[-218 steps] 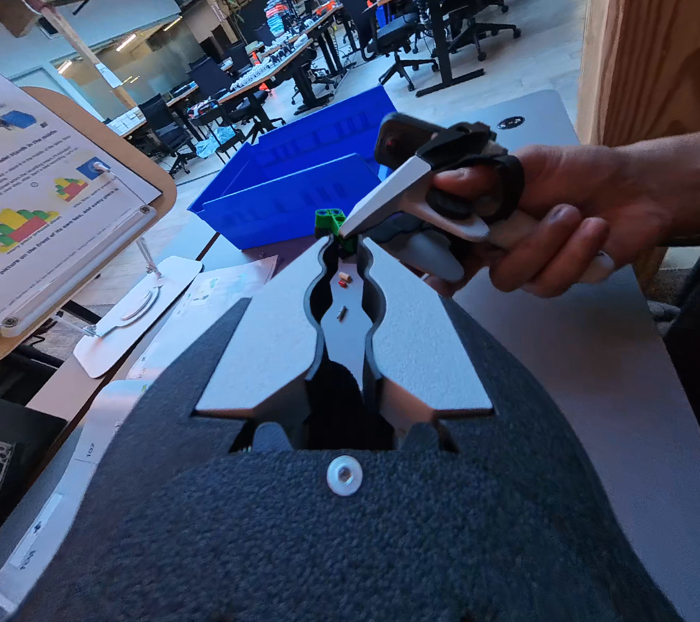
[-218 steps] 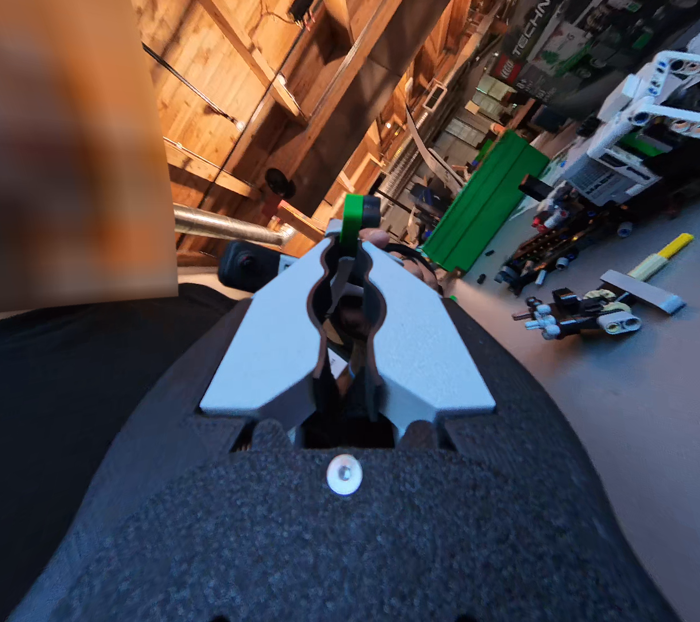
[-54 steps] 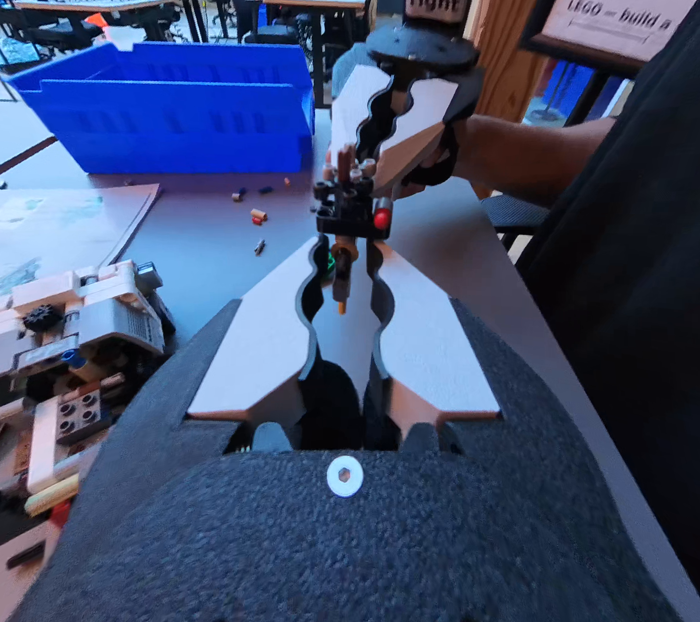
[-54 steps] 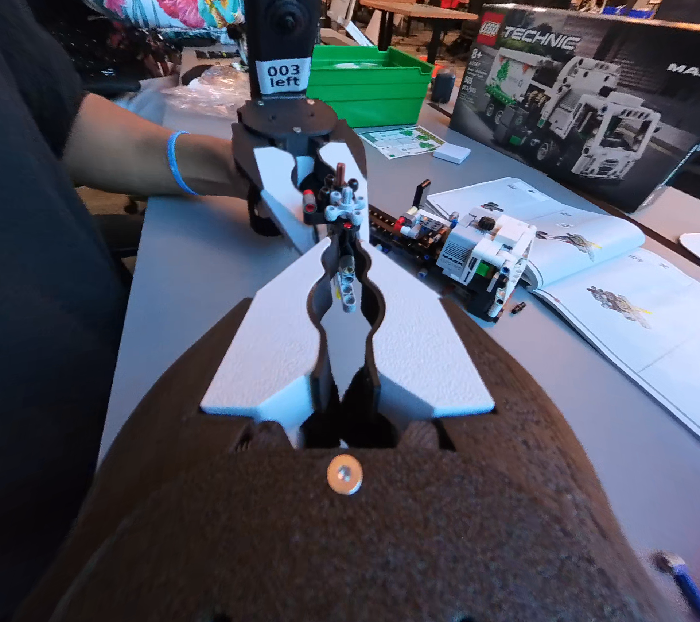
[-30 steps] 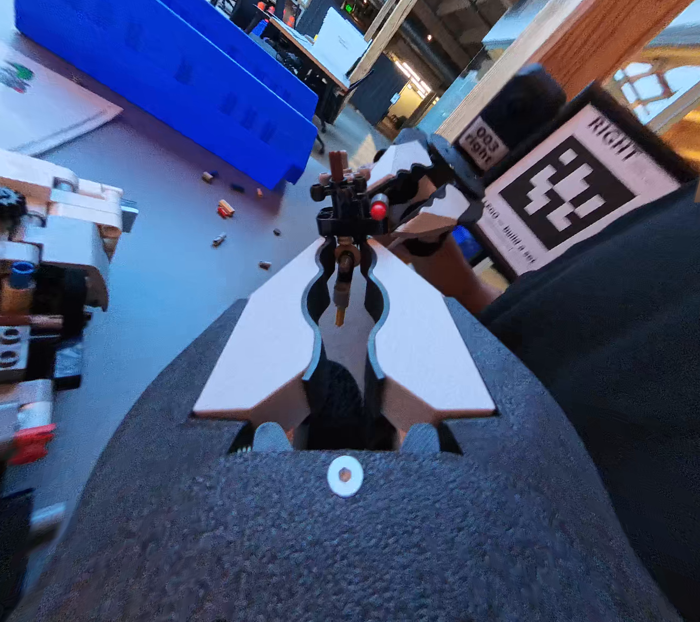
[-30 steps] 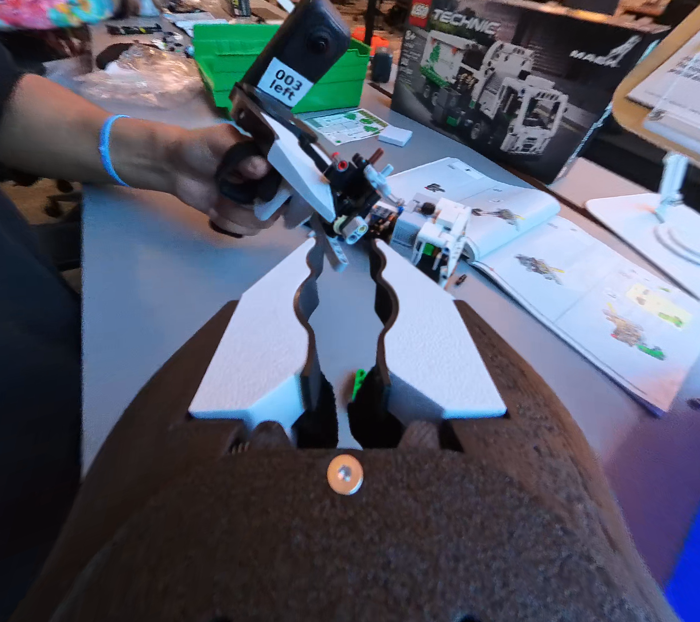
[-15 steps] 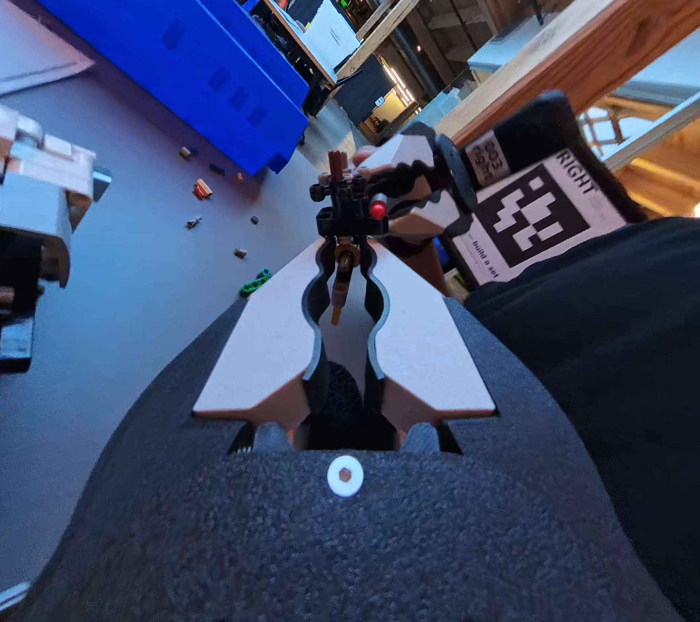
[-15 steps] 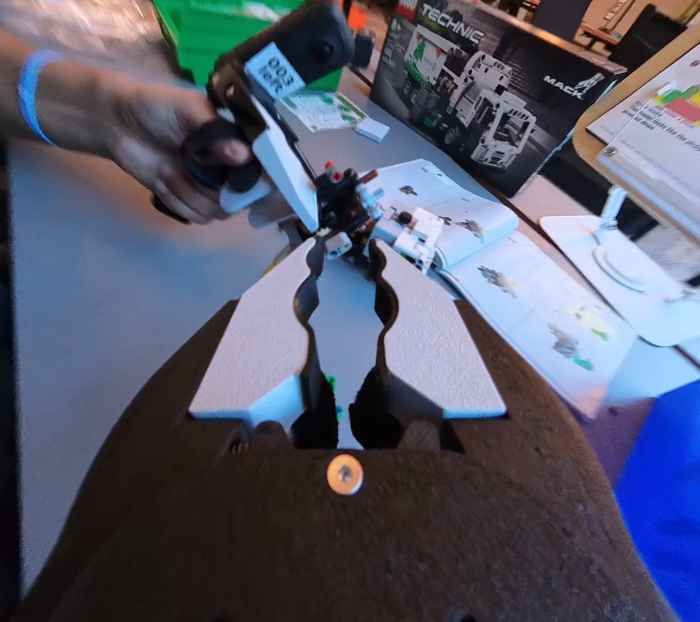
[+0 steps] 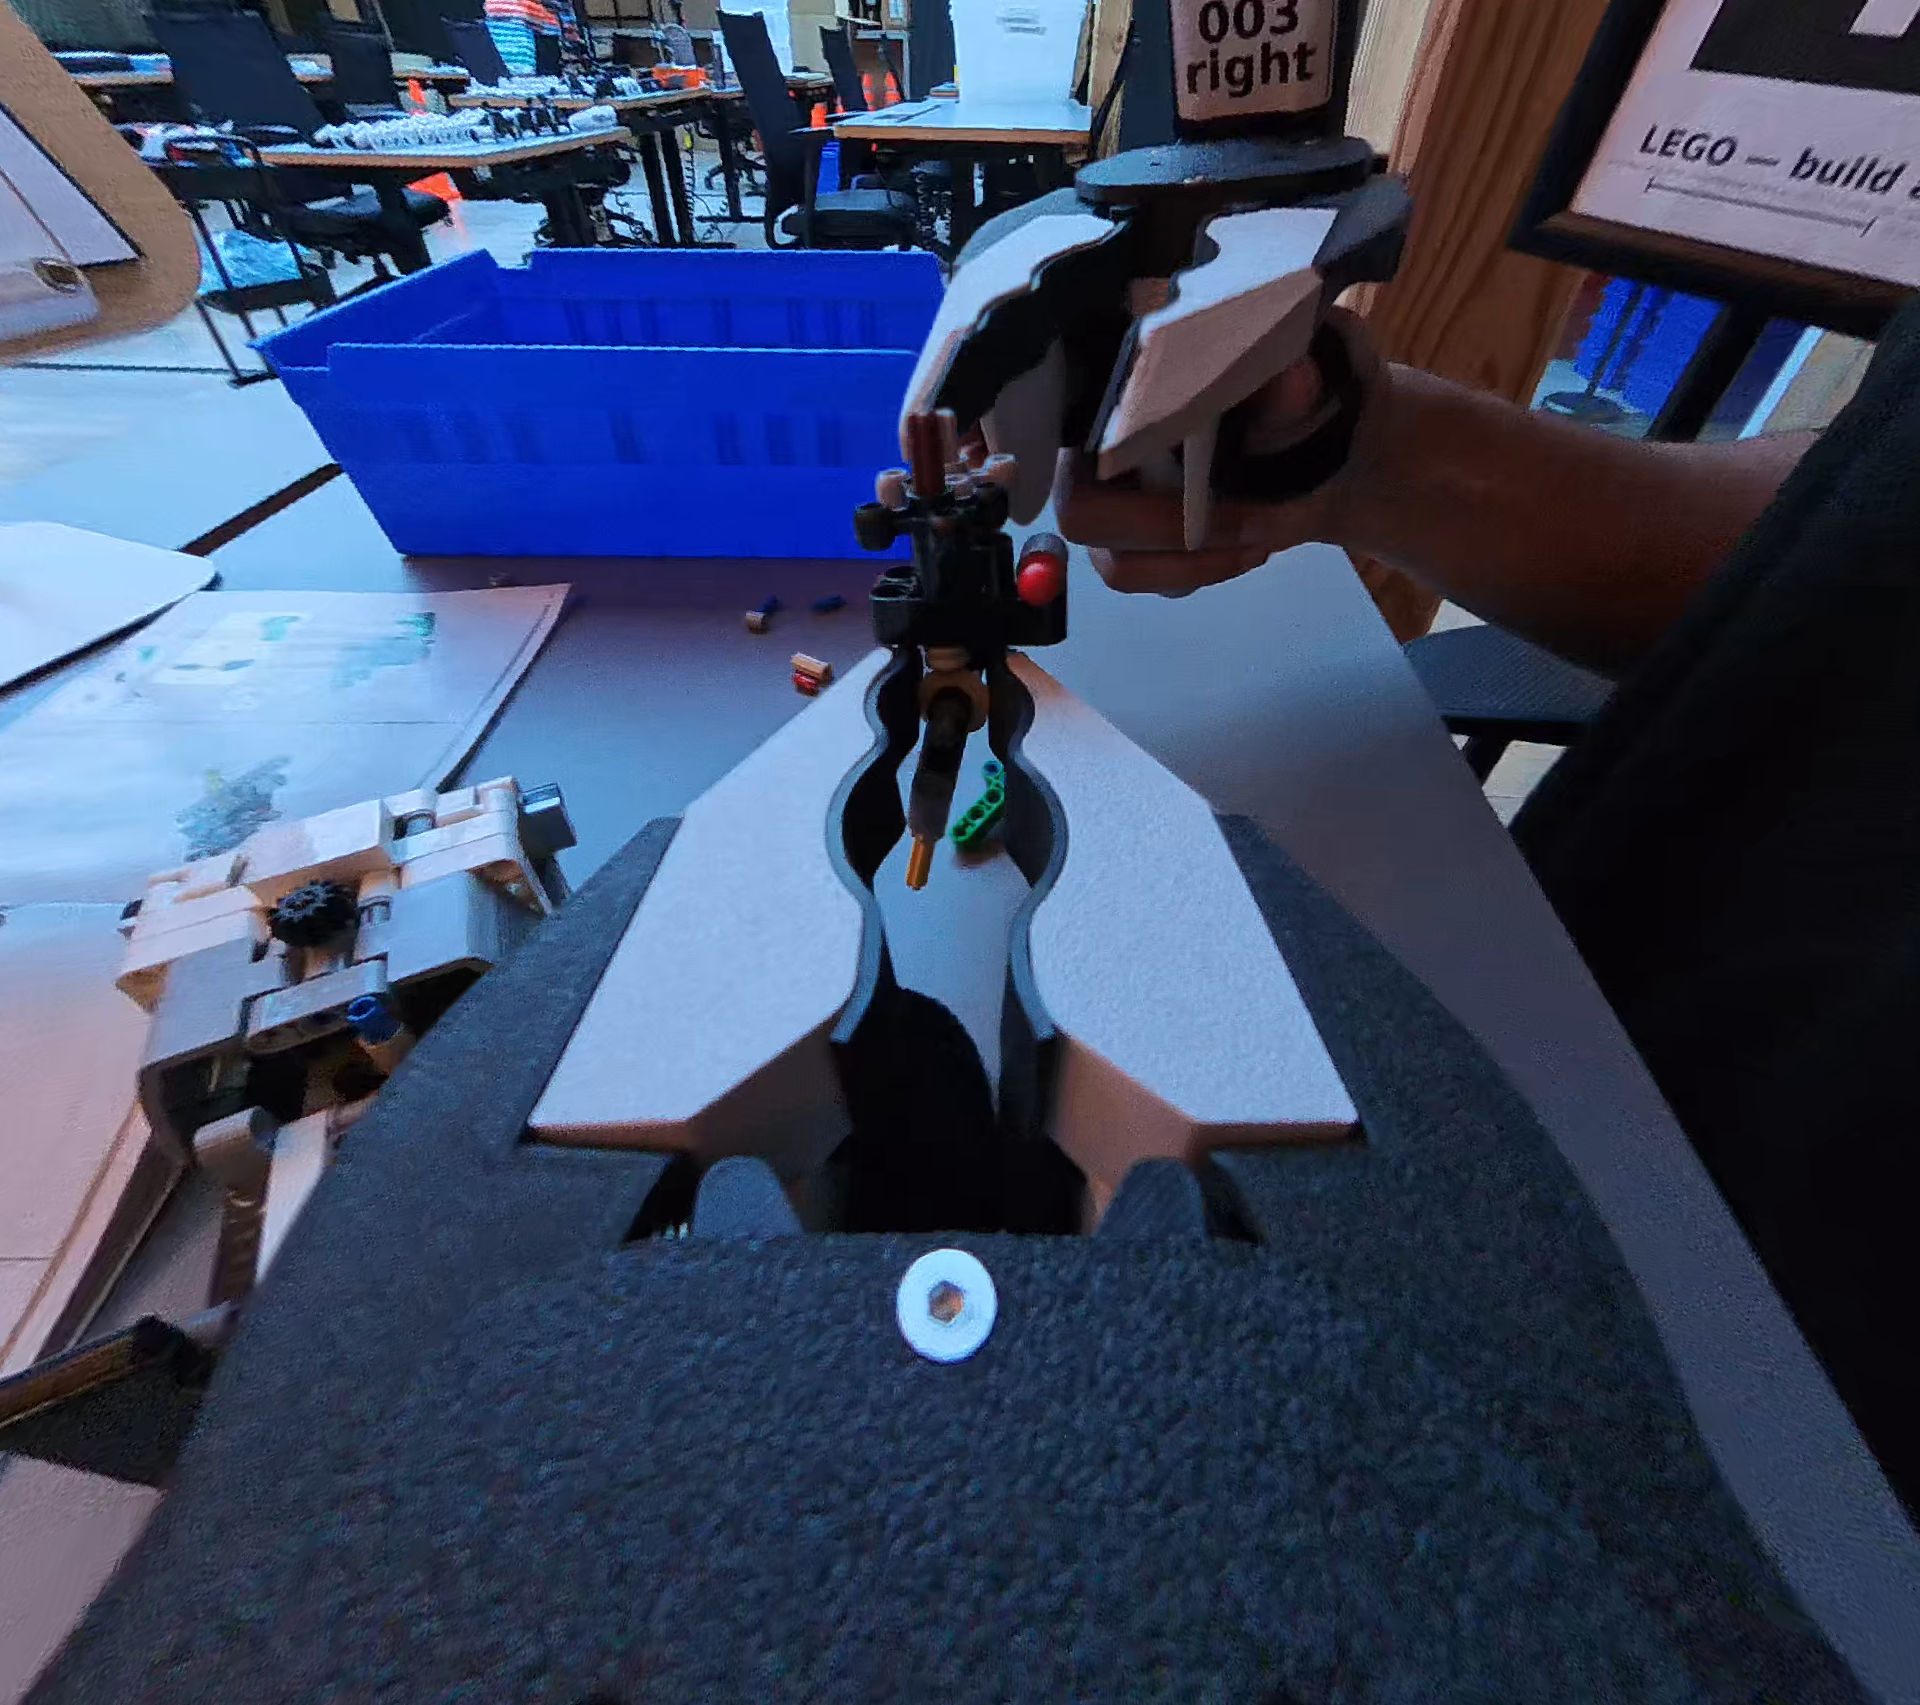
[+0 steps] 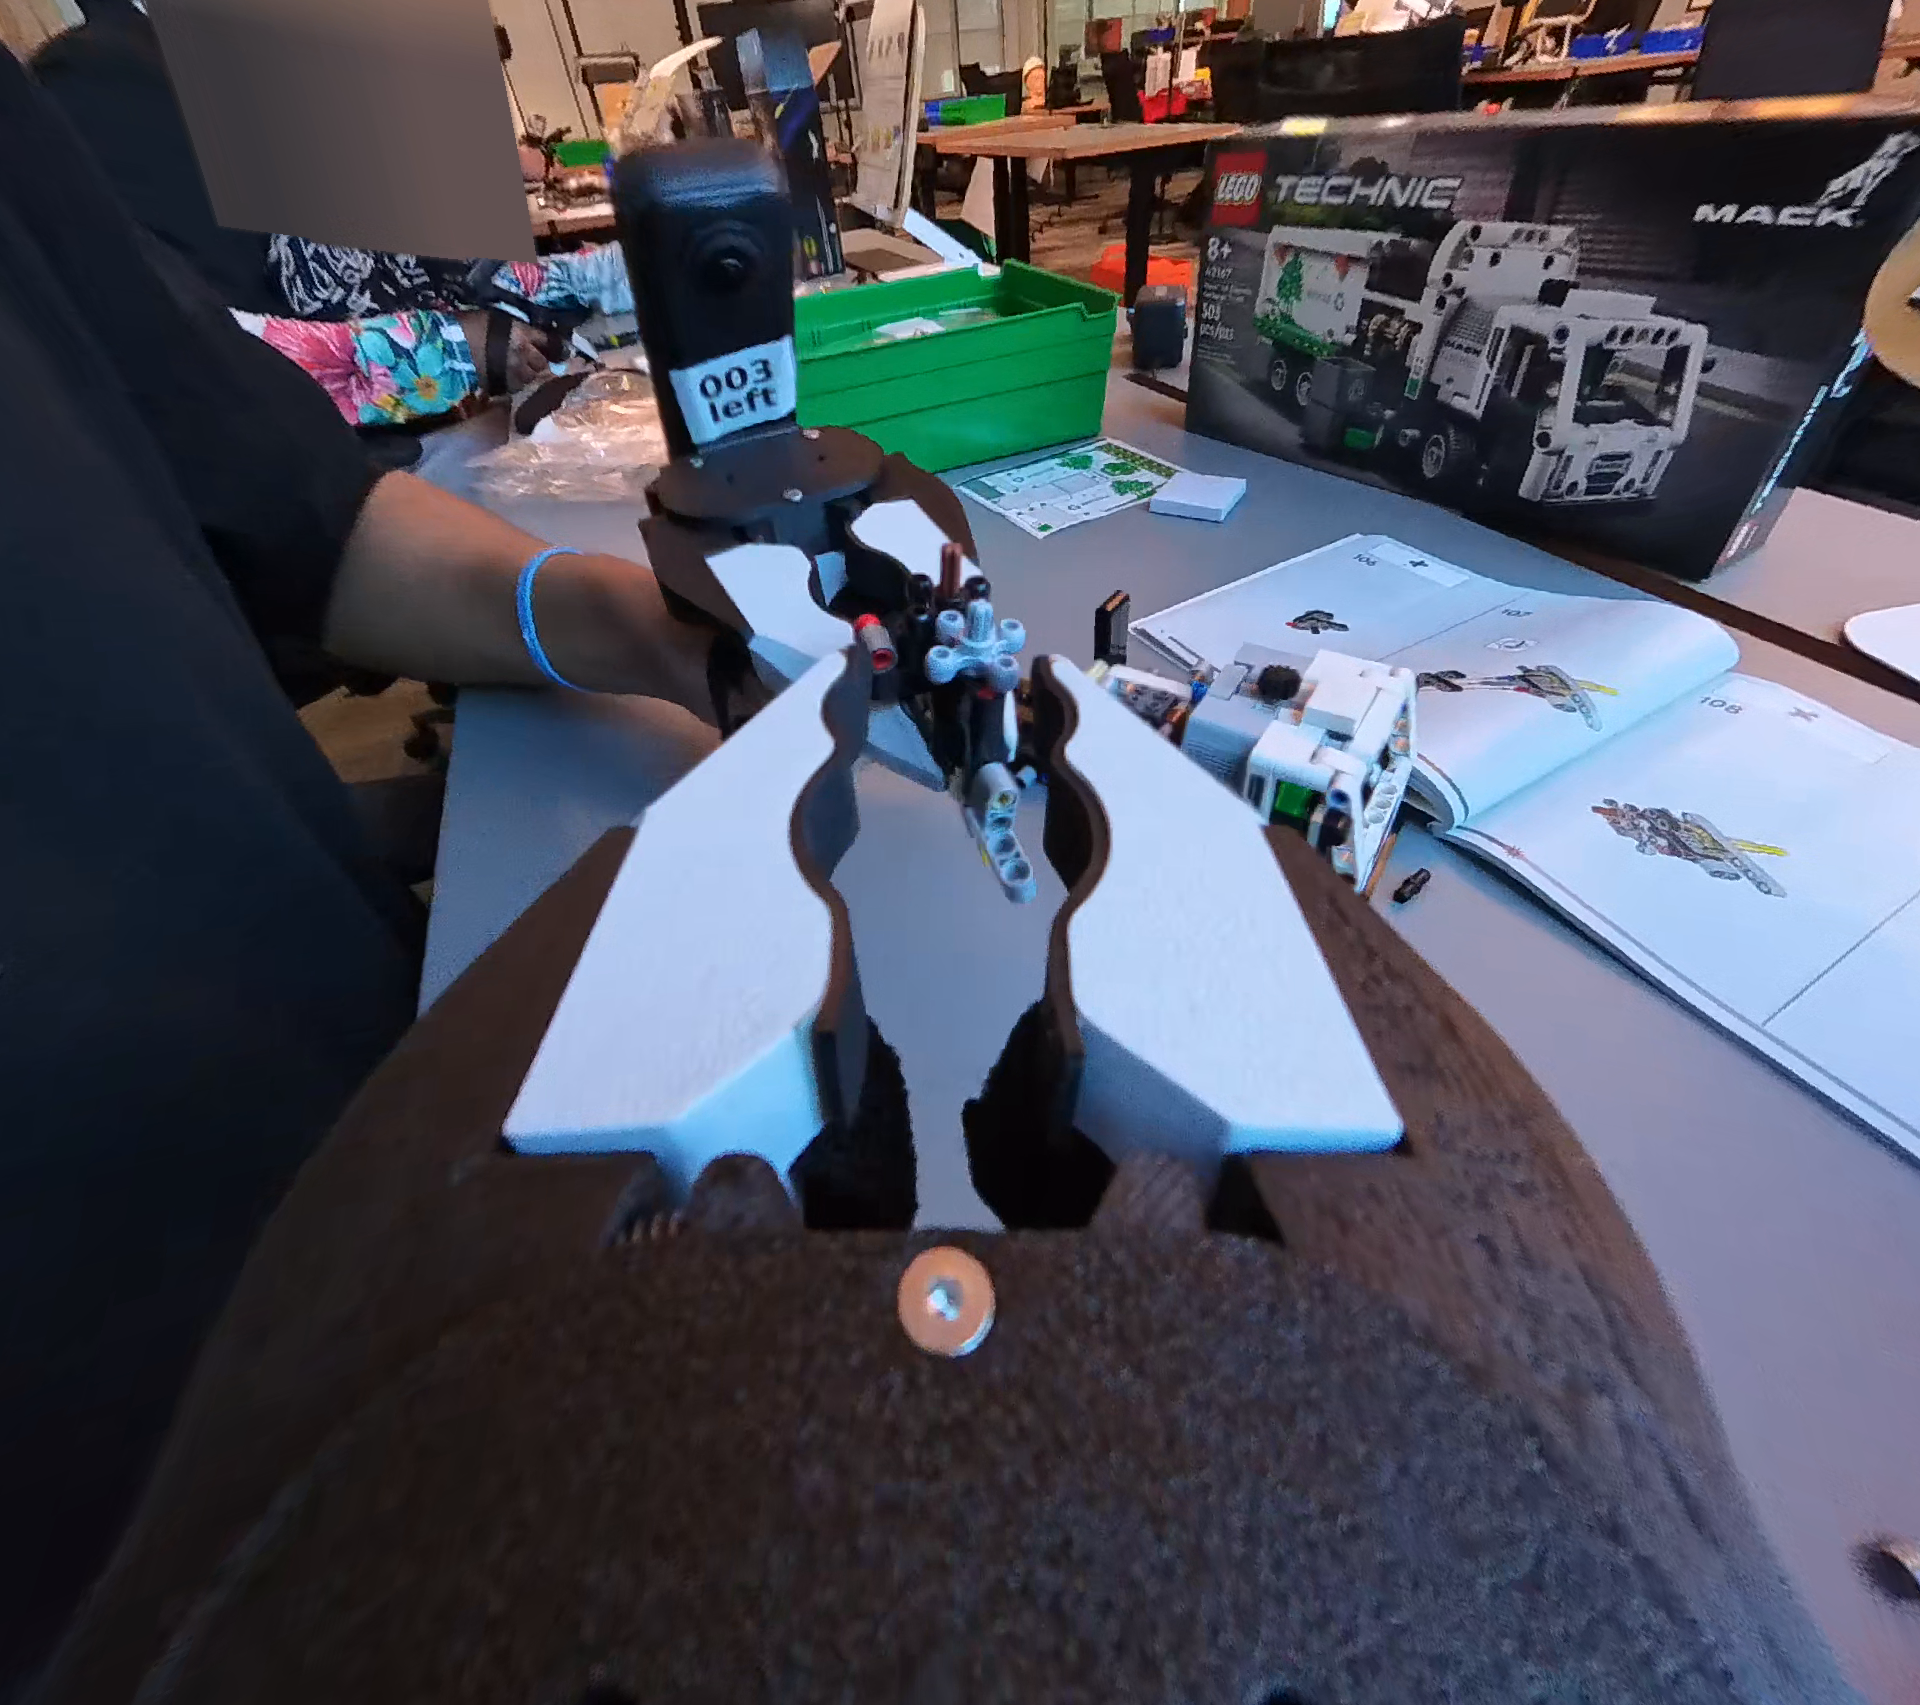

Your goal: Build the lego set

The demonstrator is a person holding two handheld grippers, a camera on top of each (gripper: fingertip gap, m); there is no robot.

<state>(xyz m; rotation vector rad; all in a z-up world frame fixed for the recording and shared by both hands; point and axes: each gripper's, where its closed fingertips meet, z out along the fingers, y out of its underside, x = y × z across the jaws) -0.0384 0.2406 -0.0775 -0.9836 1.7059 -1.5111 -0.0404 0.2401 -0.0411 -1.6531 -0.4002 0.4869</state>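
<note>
My left gripper (image 9: 951,679) is shut on a small black Technic sub-assembly (image 9: 956,585) with a red pin, a brown axle on top and an orange-tipped axle hanging between the fingers. It holds it upright above the table. My right gripper (image 10: 951,679) is open, and the sub-assembly (image 10: 971,668) with its white connector stands between its fingertips. In the left wrist view the right gripper (image 9: 1070,460) comes from above right, one finger by the assembly's top. I cannot tell if it touches.
A partly built white truck model (image 9: 332,917) (image 10: 1309,741) lies on an open instruction booklet (image 10: 1558,720). A blue bin (image 9: 623,398) stands behind loose pieces (image 9: 810,673), and a green beam (image 9: 982,808) lies close by. A green bin (image 10: 956,356) and the set's box (image 10: 1558,305) stand at the back. My two grippers' fingertips are within a few centimetres of each other.
Both grippers have swung round to a more level, upright pose. The left gripper still holds the sub-assembly. The right gripper has come closer, so the assembly now stands between its open fingertips.
</note>
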